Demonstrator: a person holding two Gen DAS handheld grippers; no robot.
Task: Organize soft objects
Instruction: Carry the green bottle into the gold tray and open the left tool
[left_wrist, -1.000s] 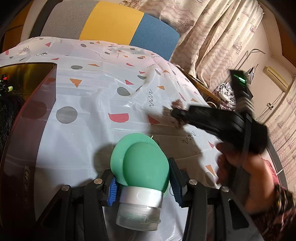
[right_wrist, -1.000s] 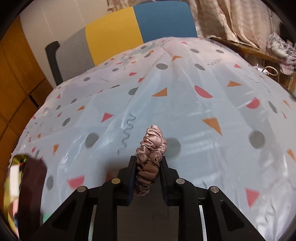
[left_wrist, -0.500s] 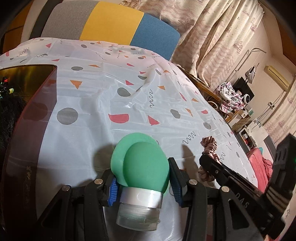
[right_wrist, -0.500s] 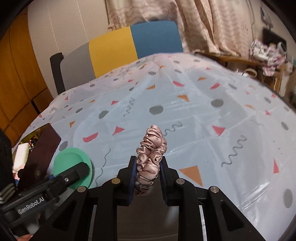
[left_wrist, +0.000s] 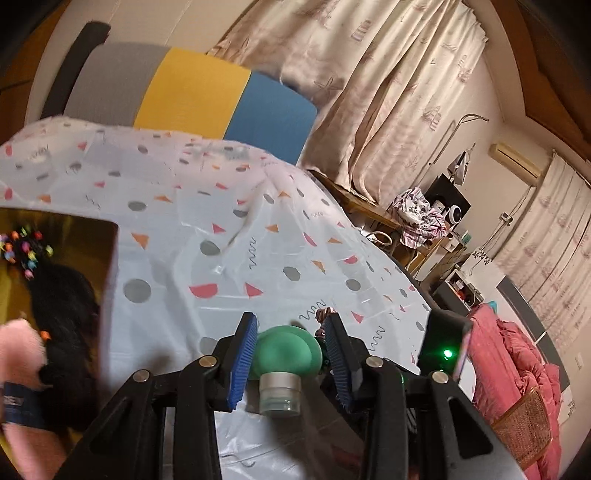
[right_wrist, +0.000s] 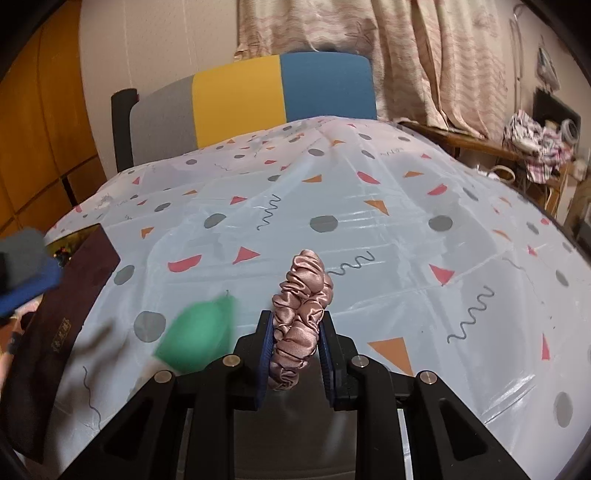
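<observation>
One green squeeze bottle (left_wrist: 286, 350), one pink satin scrunchie (right_wrist: 300, 302) and one dark box (right_wrist: 55, 325) share a table draped in a patterned plastic cloth (right_wrist: 388, 236), with a single grey, yellow and blue chair (right_wrist: 243, 99) behind its far edge.

The left gripper (left_wrist: 290, 360) stands with its jaws spread wide, wider than the bottle between them. The bottle lies on the cloth near the table's near edge, its clear cap (left_wrist: 279, 393) pointing toward the camera. The blue pads (left_wrist: 242, 356) flank the green body with a visible gap on the right; on the left the pad sits just beside it, and whether it touches cannot be told. The bottle is released, not grasped.

The right gripper (right_wrist: 297, 345) is clenched on the scrunchie, pinching its lower part between both pads so the upper loop stands upright above the cloth, clear of the table's surface. From this view the bottle is a blurred green shape (right_wrist: 197, 336) to the scrunchie's left, near the box at the table's left edge.
</observation>
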